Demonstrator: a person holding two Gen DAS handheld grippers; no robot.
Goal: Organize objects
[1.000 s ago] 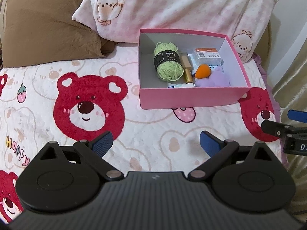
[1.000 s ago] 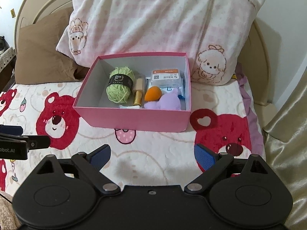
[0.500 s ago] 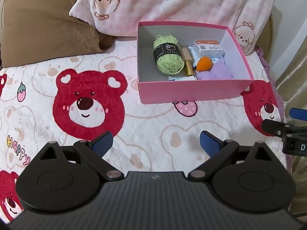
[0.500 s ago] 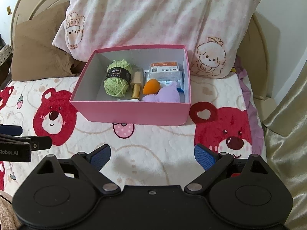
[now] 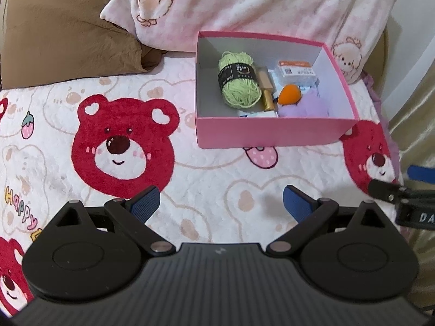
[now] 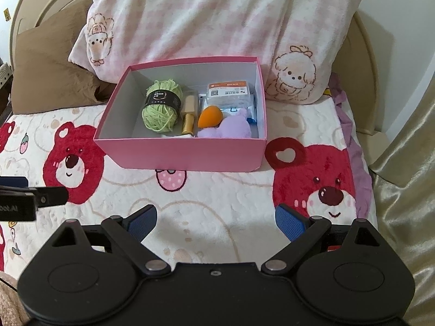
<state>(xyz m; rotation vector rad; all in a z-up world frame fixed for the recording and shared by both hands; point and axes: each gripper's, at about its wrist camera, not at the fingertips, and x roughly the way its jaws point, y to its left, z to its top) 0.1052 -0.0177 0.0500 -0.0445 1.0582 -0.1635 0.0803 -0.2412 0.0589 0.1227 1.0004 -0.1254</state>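
Note:
A pink box stands on the bear-print blanket in front of the pillows. Inside lie a green yarn ball, a gold bottle, an orange sponge, a purple plush and a white packet. My left gripper hovers open over the blanket, short of the box, holding nothing. My right gripper is also open and empty, nearer the box's right half.
A pink checked pillow and a brown pillow lie behind the box. The blanket spreads left of the box. A gold curtain hangs past the bed's right edge. Each gripper's finger shows at the other view's edge.
Both grippers have drawn back slightly and risen, so the box sits a little farther off. Their jaws stay open. Nothing in the box has moved.

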